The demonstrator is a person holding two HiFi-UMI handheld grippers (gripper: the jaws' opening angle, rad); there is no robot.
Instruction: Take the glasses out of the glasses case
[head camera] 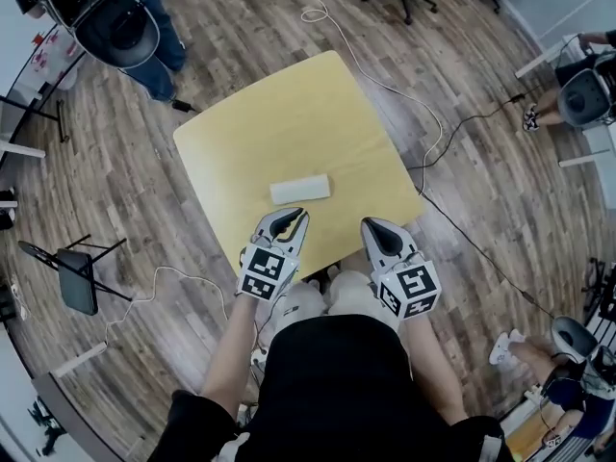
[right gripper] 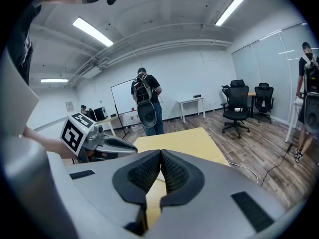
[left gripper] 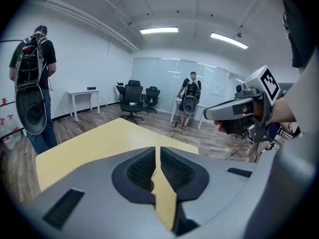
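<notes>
Now, case (head camera: 299, 190): small white oblong box, lying flat and closed on the table (head camera: 241, 142), toward the edge nearest the person; nothing touches it.
Glasses: not in view; presumably inside the closed case.
Table: square with rounded corners, smooth matt yellow top.
Left gripper (head camera: 288, 218): jaws pressed together with nothing between them; tips over the near table edge, just short of the case.
Right gripper (head camera: 372, 225): jaws likewise clenched and empty; it sits to the right of the case, apart from it.
Pads (left gripper: 142, 168): dark ribbed rubber set in smooth grey shells.
Handling, case: looks light and rigid, with a smooth skin that may slide on the top. One gripper probably has to pin the base while the other lifts the lid at a long edge.
Handling, glasses: likely light, thin and fragile; best taken by the frame or a temple, not the lenses.
Floor (head camera: 144, 191): wood planks.
</notes>
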